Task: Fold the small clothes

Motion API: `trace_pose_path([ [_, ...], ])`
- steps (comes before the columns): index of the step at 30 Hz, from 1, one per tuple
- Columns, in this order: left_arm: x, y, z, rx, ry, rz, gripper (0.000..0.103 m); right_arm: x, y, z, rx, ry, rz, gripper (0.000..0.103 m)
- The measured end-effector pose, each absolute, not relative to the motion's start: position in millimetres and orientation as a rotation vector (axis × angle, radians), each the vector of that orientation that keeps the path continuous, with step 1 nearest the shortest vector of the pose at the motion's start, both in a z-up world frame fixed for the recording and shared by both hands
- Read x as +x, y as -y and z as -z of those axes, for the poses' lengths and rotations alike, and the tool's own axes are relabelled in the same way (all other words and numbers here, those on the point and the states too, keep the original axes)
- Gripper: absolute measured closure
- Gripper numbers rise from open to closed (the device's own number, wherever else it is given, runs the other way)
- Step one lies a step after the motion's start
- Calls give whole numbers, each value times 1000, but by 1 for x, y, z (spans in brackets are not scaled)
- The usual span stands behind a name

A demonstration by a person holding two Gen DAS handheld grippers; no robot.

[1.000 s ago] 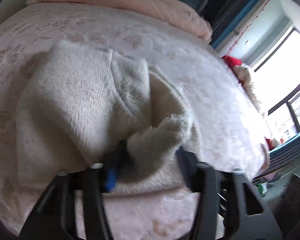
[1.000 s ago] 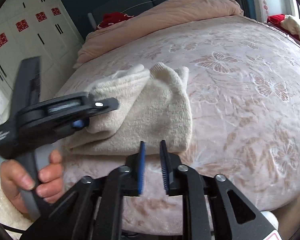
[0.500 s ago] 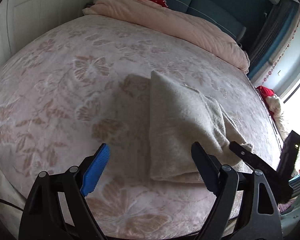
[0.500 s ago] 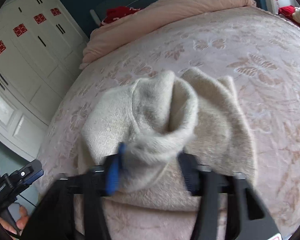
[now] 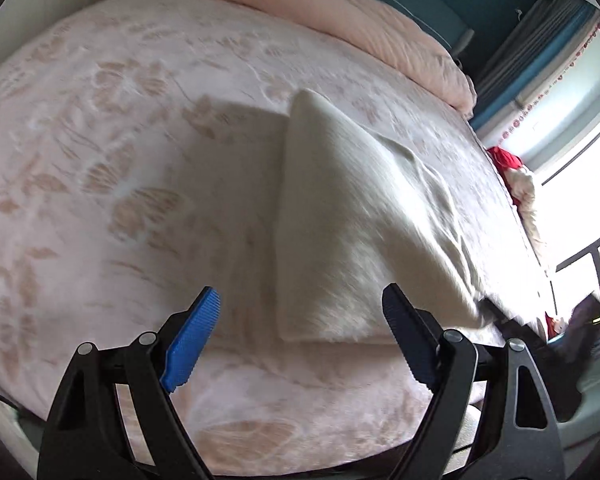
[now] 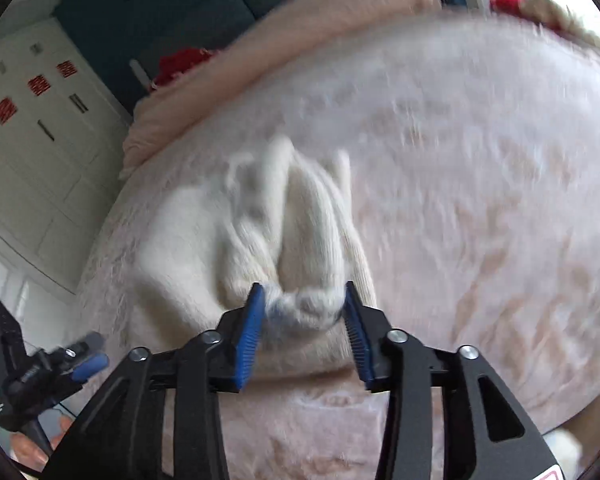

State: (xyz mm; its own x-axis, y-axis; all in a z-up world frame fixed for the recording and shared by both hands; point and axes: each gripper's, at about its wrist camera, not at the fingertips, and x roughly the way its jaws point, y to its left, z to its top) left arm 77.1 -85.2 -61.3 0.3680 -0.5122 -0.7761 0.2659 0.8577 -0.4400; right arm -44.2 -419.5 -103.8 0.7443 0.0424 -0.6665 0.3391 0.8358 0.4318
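Note:
A cream knitted garment lies folded on the pink floral bedspread. My left gripper is open and empty, just in front of the garment's near edge. In the right wrist view my right gripper is shut on a bunched corner of the same garment and holds it raised; the view is blurred. The left gripper shows there at the lower left, held in a hand.
A rolled pink duvet lies along the head of the bed. White wardrobe doors stand to the left. A bright window and red items are at the right. The bed's front edge is close below.
My left gripper let go of the garment, opened wide and drew back. My right gripper closed on the garment's corner and is lifting it, moving fast.

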Motion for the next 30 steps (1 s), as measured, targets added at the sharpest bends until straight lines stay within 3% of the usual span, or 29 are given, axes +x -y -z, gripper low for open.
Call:
trace_pose_path([
  [3,77,104,70,-216,-1091,528,22,-20,409,77,498,-699,83,51],
  [7,83,120,88,-164,-1134,523,27,34,407,107,490,-836,74,48],
  [8,84,122,92,-155,-1144,524,28,50,408,125,472,-904,95,51],
  [9,86,124,97,-141,-1154,512,28,58,408,134,473,-931,95,74],
  [10,86,125,100,-136,-1161,509,28,60,408,136,490,-931,61,87],
  [14,88,125,104,-114,-1162,513,27,22,419,81,521,-718,23,90],
  [16,89,127,105,-123,-1168,532,26,13,433,89,513,-728,65,90],
  [19,88,136,113,-97,-1186,532,26,30,436,158,469,-913,93,86],
  [23,84,134,104,-88,-1188,534,27,-5,435,114,527,-745,94,81],
  [24,83,131,98,-101,-1186,542,27,-20,430,102,498,-708,117,75],
  [26,80,127,81,-148,-1151,576,26,-37,420,99,440,-726,146,66],
  [30,86,126,59,-208,-1092,601,19,-45,415,123,460,-790,133,61],
])
